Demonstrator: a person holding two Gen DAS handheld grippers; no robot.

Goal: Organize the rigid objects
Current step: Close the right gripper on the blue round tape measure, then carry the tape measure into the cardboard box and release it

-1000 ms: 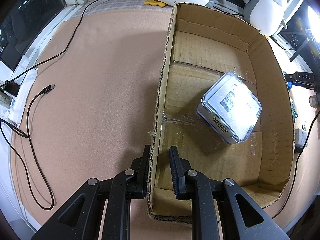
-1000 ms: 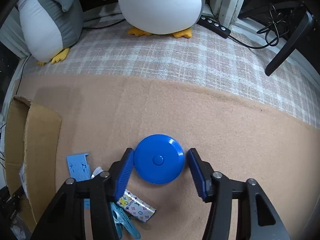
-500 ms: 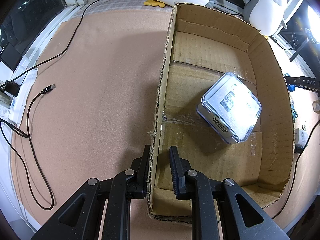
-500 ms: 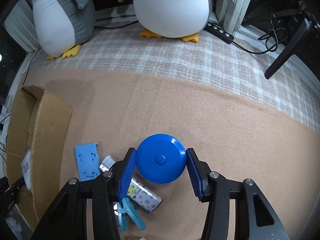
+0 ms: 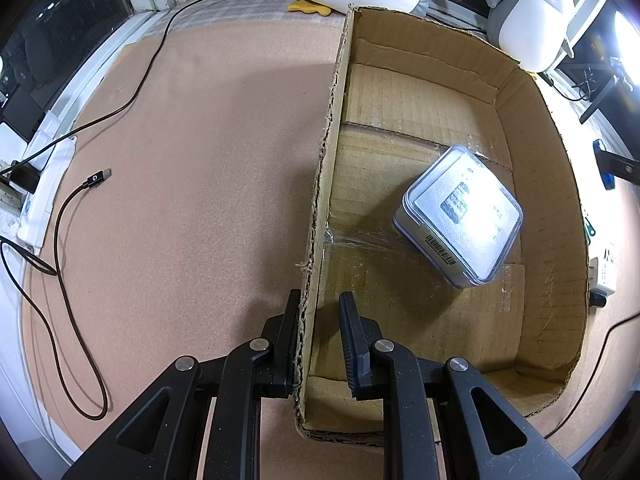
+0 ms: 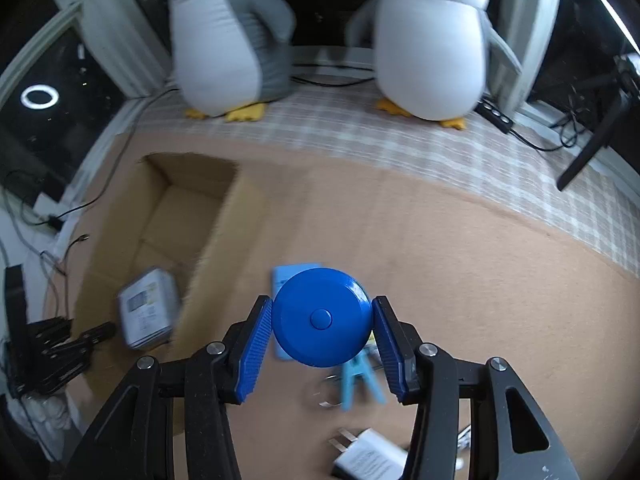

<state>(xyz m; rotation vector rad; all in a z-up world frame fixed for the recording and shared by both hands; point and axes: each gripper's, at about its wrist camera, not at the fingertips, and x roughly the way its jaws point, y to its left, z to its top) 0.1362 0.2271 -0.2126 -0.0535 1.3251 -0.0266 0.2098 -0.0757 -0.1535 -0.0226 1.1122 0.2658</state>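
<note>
Blue disc point(image 6: 322, 317), round with a small button at its centre, is sitting between the ribbed blue pads point(image 6: 256, 350) of the right gripper point(image 6: 320, 336), which is clamping it on both sides and holding it above the tan mat point(image 6: 460, 264). Under it a pale blue flat piece point(image 6: 289, 276) is peeking out at 12 o'clock, a light blue clip point(image 6: 354, 380) is lying at 6 o'clock, and a white plug adapter point(image 6: 366, 458) is resting lower down. At 9 o'clock from the disc the cardboard box point(image 6: 188, 216) is standing open, with a clear-lidded tin point(image 6: 146, 314) lying inside it. Two plush penguins point(image 6: 430, 48) are standing at 12 o'clock on the checked cloth.

Over on the other side, the left gripper point(image 5: 320, 316) is straddling the box's near wall point(image 5: 320, 208) with its jaws narrow; one finger is touching the wall from outside, and the other is standing apart inside. A black cable point(image 5: 70, 216) is trailing across the mat at 9 o'clock.
</note>
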